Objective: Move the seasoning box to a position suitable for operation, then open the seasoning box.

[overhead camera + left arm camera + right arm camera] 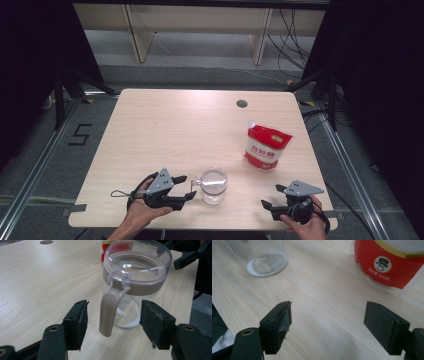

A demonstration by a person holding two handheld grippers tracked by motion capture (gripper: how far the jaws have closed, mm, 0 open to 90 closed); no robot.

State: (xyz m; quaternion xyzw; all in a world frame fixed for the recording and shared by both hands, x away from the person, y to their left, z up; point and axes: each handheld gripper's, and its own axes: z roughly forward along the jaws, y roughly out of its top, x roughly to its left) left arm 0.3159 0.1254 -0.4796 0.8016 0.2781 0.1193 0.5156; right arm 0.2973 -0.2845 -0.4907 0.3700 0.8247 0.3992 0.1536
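Observation:
A clear glass jar (214,185) with a taupe band, a clear lid and a taupe handle (109,311) stands near the table's front edge; a little white powder lies in its bottom (266,263). My left gripper (186,186) is open, its jaws on either side of the handle without touching it (113,325). A red and white pouch (266,145) stands upright to the right of the jar, with its lower part showing in the right gripper view (390,262). My right gripper (273,196) is open and empty (328,325) over bare wood at the front right, aimed between jar and pouch.
The light wooden table (175,130) has a round cable hole (242,104) near its far edge. Black stands and cables lie on the floor at both sides, and a wooden frame stands beyond the table.

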